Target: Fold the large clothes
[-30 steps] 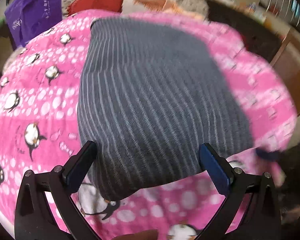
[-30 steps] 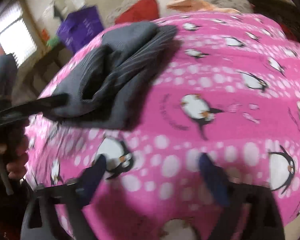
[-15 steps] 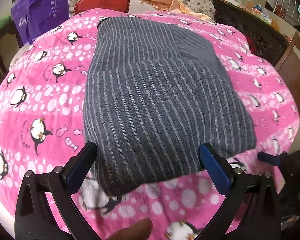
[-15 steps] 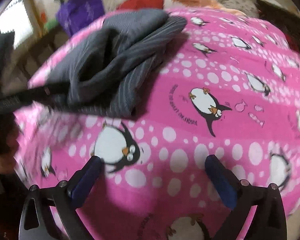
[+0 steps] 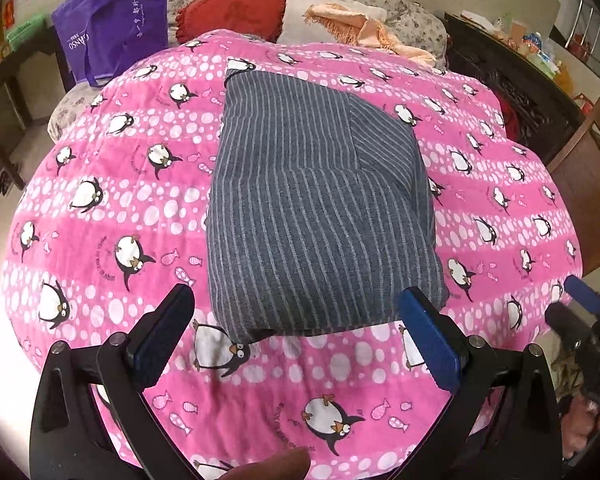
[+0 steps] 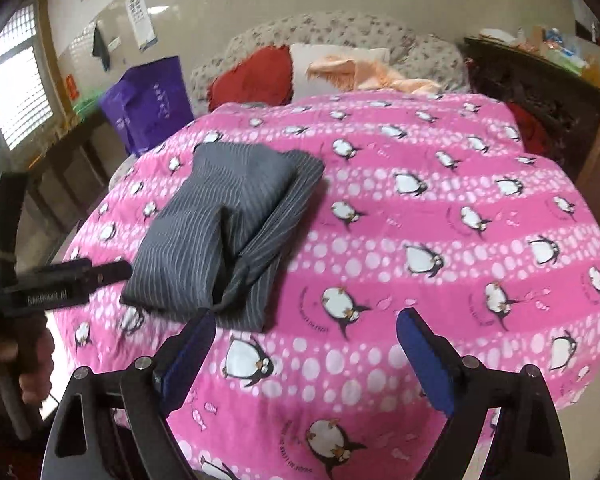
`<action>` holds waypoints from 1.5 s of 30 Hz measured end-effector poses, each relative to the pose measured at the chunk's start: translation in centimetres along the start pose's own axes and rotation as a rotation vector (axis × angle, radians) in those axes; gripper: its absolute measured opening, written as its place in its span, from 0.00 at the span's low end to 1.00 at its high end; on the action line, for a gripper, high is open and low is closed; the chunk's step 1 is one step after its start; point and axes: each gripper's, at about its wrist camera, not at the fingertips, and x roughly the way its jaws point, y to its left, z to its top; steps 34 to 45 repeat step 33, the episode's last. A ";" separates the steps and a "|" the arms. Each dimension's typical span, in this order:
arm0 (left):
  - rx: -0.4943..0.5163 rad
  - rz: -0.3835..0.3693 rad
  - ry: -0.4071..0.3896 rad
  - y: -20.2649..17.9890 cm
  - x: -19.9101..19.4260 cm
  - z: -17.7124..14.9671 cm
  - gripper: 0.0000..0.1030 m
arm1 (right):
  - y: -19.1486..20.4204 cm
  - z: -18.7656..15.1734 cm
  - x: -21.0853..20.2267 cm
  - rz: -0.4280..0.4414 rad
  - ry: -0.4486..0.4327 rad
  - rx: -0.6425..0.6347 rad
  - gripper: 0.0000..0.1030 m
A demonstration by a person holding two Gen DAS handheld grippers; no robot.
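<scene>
A: Where is the garment now?

B: The grey striped garment [image 5: 320, 208] lies folded in a thick rectangle on the pink penguin blanket [image 5: 100, 216], a little toward the left side of the bed as the right wrist view shows it. In that view the folded layers are open at the near end, one flap lying lower than the other.

A: And the left claw [image 5: 296, 328]?

B: Its jaws stand wide apart, above the near edge of the garment. Nothing is between the blue pads [image 5: 428, 340] – they do not touch the cloth.

A: The right claw [image 6: 304, 356]?

B: It is over the blanket, just beside the near corner of the garment. The jaws are wide but closing a little, and there is only blanket under them – nothing held.

A: What is behind the bed?

B: A red cushion [image 5: 236, 8], a peach cloth [image 5: 360, 28] on a white pillow, and a purple bag [image 5: 116, 20] to the left.
</scene>
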 end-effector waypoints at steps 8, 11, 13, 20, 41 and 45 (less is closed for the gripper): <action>0.004 0.010 0.002 -0.2 -0.1 -0.3 1.00 | 0.0 -0.7 0.6 0.006 0.014 0.000 0.88; 0.010 0.013 0.008 -0.2 0.3 -0.4 1.00 | 0.1 -1.0 0.8 0.014 0.013 -0.003 0.88; 0.013 0.014 0.017 -0.2 0.6 -0.5 1.00 | 0.2 -1.0 0.8 0.022 0.009 -0.003 0.88; 0.015 0.015 0.034 -0.3 1.3 -0.7 1.00 | 0.5 -1.2 0.9 0.051 -0.004 -0.015 0.88; 0.038 0.002 0.027 -0.7 1.5 -1.0 1.00 | 1.0 -1.4 1.3 0.059 0.001 -0.022 0.88; 0.038 0.002 0.027 -0.7 1.5 -1.0 1.00 | 1.0 -1.4 1.3 0.059 0.001 -0.022 0.88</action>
